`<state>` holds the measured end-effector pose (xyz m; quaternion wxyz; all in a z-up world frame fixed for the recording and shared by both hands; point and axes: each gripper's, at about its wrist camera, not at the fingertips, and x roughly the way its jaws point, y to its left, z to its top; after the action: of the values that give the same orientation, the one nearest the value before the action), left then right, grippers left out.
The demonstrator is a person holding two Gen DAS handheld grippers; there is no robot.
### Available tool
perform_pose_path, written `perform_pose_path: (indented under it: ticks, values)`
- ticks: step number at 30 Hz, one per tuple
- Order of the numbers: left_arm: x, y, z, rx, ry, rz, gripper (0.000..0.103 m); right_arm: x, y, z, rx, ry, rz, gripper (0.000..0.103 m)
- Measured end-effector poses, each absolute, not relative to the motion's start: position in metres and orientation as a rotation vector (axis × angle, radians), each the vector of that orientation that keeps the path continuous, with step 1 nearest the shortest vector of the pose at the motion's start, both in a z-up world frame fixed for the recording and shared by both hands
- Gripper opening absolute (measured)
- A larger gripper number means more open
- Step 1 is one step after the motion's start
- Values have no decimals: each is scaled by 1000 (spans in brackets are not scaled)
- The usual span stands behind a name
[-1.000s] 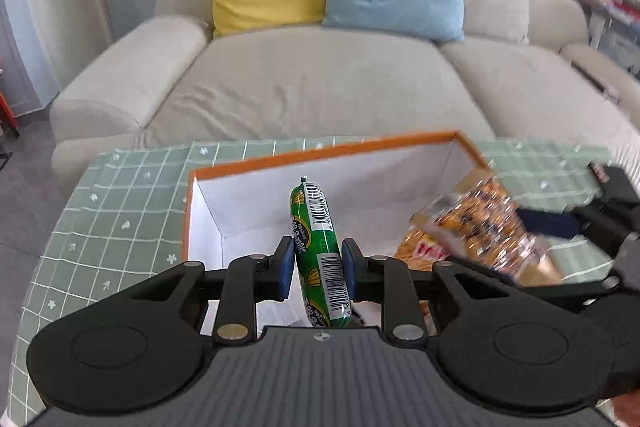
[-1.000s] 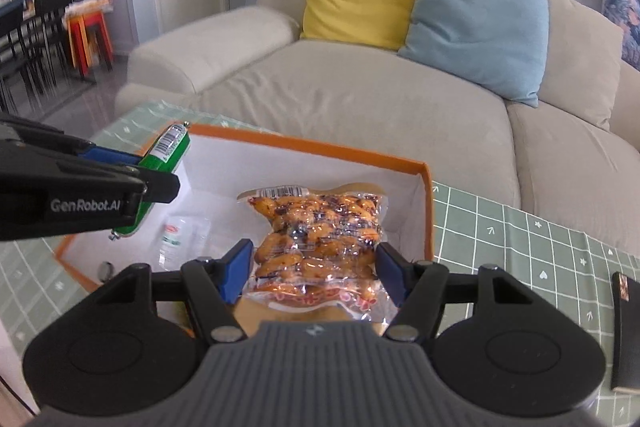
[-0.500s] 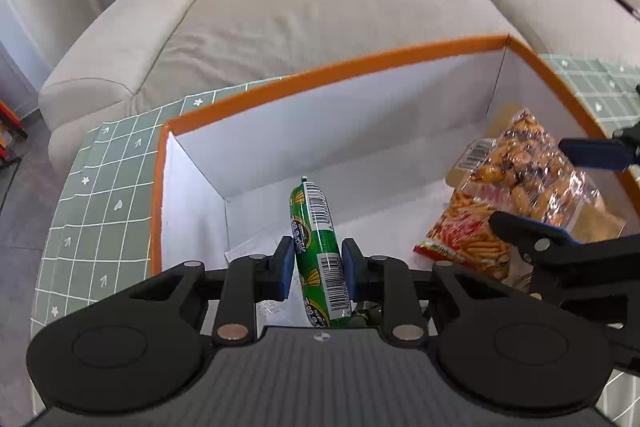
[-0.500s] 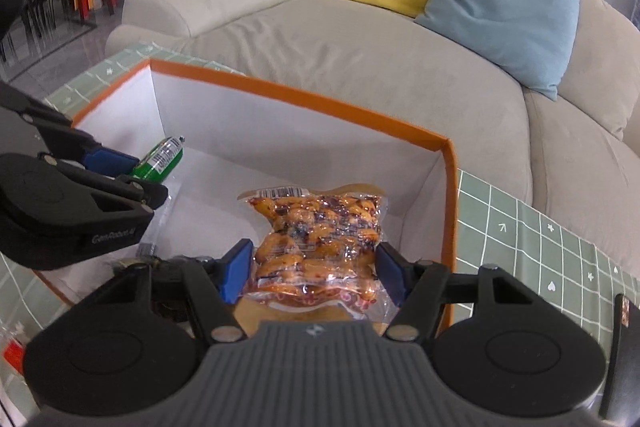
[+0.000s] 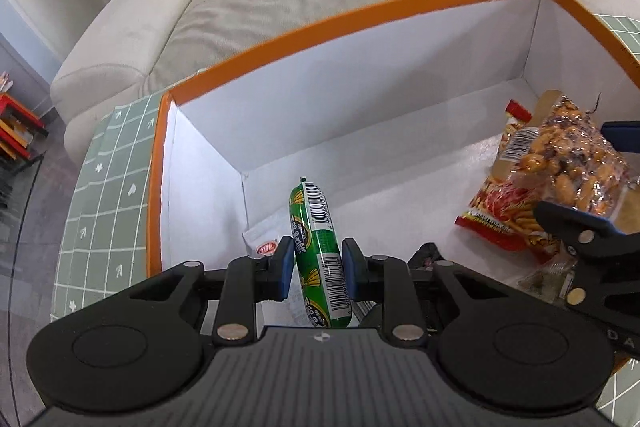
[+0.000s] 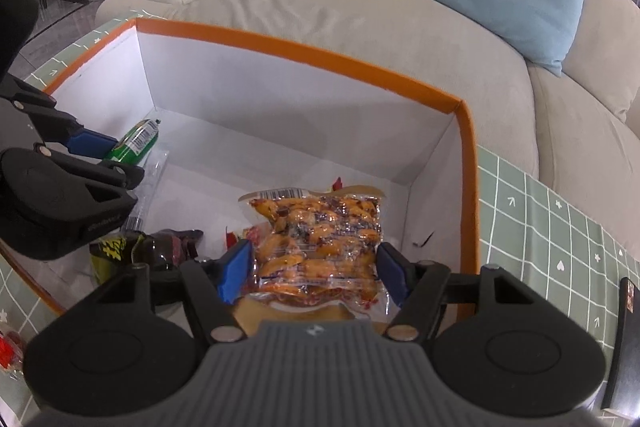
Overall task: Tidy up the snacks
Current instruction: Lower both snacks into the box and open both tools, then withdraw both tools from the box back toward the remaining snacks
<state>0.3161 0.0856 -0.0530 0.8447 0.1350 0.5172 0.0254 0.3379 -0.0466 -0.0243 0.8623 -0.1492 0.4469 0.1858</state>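
Observation:
An open box with an orange rim (image 5: pixel 360 23) and white inside stands on a green checked tablecloth. My left gripper (image 5: pixel 316 263) is shut on a green sausage stick (image 5: pixel 316 227), held low inside the box's left end. The right wrist view shows the same stick (image 6: pixel 138 139) poking out past the left gripper (image 6: pixel 104 155). My right gripper (image 6: pixel 314 269) is shut on a clear packet of orange snacks (image 6: pixel 320 227), held over the box's right end. From the left wrist view, that packet (image 5: pixel 560 151) hangs above a red snack bag (image 5: pixel 500 211).
On the box floor lie a white sachet (image 5: pixel 266 247), a dark wrapper (image 6: pixel 160 247) and a yellow-black wrapper (image 6: pixel 112 247). The box's far wall (image 6: pixel 300 47) is close ahead, with a beige sofa (image 6: pixel 360 7) behind it. A dark flat object (image 6: pixel 628 327) lies on the cloth at right.
Both grippers have sunk from above the rim down into the box and tipped downward, each keeping its snack. The box walls now fill both views.

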Motion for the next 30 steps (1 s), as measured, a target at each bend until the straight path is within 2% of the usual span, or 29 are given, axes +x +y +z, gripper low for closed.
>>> perform_pose_path:
  ticks: [7, 10, 13, 16, 21, 30]
  values:
    - [312, 87, -54, 290, 1092, 43, 34, 336, -49, -26, -295, 947, 386, 67]
    - [310, 84, -49, 298, 1073, 41, 49, 334, -49, -23, -286, 927, 385, 68]
    - [308, 83, -43, 296, 1057, 45, 52, 332, -49, -19, -291, 921, 393, 69]
    - [305, 84, -35, 272, 1039, 60, 60, 328, -51, -12, -287, 900, 385, 73]
    - [287, 86, -13, 222, 989, 124, 61, 312, -62, 5, -248, 855, 365, 79]
    - [226, 81, 33, 155, 819, 94, 63, 265, -94, 37, -148, 776, 334, 80]
